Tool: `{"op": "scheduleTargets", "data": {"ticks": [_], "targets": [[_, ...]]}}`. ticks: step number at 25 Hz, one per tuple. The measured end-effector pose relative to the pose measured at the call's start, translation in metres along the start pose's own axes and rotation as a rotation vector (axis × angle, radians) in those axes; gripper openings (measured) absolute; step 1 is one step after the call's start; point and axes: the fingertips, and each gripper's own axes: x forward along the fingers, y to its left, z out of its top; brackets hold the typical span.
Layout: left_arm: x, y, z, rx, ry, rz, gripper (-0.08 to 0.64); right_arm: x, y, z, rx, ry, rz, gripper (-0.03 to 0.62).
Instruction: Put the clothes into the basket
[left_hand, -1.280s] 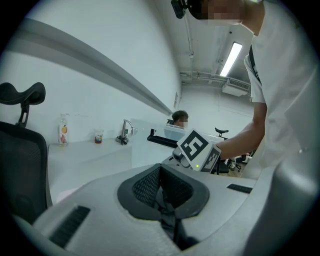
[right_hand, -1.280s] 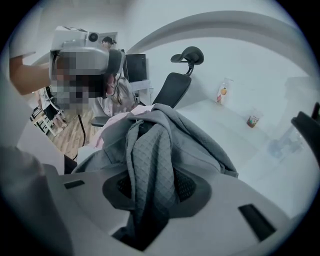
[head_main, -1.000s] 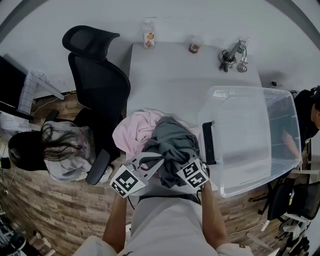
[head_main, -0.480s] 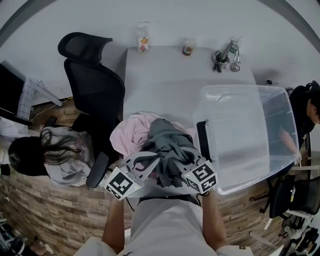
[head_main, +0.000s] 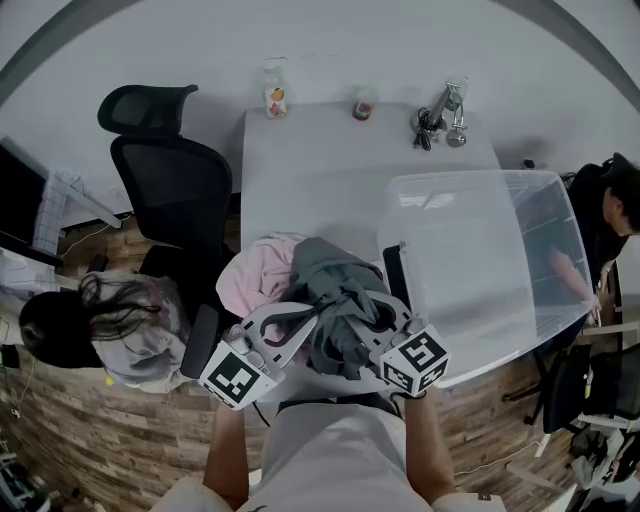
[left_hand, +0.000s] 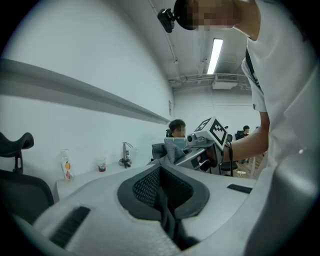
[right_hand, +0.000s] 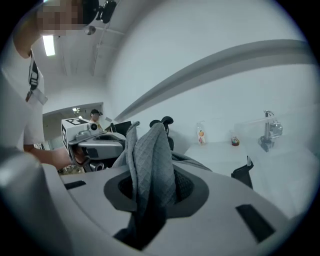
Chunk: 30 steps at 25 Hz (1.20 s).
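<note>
My left tool (left_hand: 161, 172) pinches a thin edge of the grey garment (head_main: 335, 300) and my right tool (right_hand: 150, 175) a thick fold. It hangs between the 2, above the desk (head_main: 310, 170), left of the basket (head_main: 470, 178). Risk: the drooping tail could snag the rim or drag the pink garment (head_main: 255, 280) along. Both tools point nearly level, side by side before my chest.
</note>
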Motion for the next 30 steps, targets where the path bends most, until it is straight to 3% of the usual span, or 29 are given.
{"op": "scheduleTargets", "data": {"ticks": [13,22,30], "targets": [[0.010,-0.004,0.068,0.184,-0.082,-0.069,0.003,-0.034,-0.003,0.080,0.006,-0.220,-0.031,0.089],[0.027,-0.007,0.099,0.237,-0.101,-0.126,0.003,-0.061,-0.017,0.111,-0.024,-0.286,-0.098,0.089],[0.044,-0.020,0.128,0.286,-0.116,-0.130,0.003,-0.102,-0.030,0.146,0.001,-0.410,-0.097,0.089]]}}
